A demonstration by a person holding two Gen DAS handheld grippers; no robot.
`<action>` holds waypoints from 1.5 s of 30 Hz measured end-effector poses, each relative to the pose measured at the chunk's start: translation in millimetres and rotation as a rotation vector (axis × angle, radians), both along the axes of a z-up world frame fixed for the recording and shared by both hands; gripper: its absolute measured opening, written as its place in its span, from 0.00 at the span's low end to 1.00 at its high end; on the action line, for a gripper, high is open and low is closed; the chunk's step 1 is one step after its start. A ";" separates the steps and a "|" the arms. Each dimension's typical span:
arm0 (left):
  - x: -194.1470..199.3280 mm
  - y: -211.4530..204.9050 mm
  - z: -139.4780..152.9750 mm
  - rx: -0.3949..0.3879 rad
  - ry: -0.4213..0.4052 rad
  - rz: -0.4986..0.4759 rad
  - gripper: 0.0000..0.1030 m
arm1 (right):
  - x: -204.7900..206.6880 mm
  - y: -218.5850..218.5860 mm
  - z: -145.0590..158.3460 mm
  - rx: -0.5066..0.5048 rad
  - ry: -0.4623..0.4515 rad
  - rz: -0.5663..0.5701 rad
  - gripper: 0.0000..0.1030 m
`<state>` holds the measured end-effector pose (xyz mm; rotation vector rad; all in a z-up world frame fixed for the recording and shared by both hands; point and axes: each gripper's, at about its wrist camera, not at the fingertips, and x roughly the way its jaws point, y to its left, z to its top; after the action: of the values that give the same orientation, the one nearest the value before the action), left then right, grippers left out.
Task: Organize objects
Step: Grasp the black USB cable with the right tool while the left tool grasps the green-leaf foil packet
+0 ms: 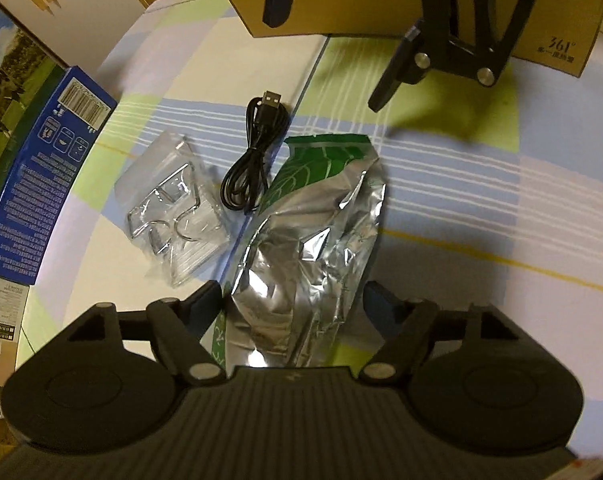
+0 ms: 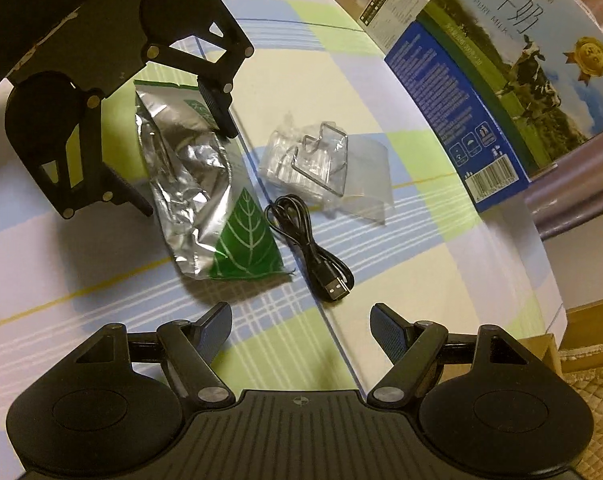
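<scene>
The left gripper (image 1: 293,300) straddles the silver-green foil pouch (image 1: 313,232), jaws spread, pads not visibly pressing. The right gripper (image 2: 301,320) hangs released above the checked cloth (image 2: 441,272), near the black USB cable (image 2: 313,248).

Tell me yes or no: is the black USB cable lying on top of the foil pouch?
No, the black USB cable lies coiled on the cloth beside the foil pouch, between it and the clear plastic bag.
</scene>
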<state>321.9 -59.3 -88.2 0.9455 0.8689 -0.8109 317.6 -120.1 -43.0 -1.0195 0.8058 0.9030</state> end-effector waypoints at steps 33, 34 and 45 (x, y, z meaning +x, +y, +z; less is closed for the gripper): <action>-3.8 73.1 14.1 -0.111 0.088 0.232 0.70 | 75.2 62.3 -41.3 -0.090 0.246 -0.093 0.12; 0.0 72.5 9.9 -0.110 0.096 0.237 0.70 | 73.0 60.9 -40.7 -0.090 0.250 -0.111 0.12; -5.7 67.5 12.4 -0.095 0.147 0.354 0.50 | 32.2 14.3 -22.4 0.150 0.396 -0.543 0.12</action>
<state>316.2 8.2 -75.8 0.6292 1.0798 -0.6140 349.8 -105.7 -65.4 -0.4497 1.2519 0.6831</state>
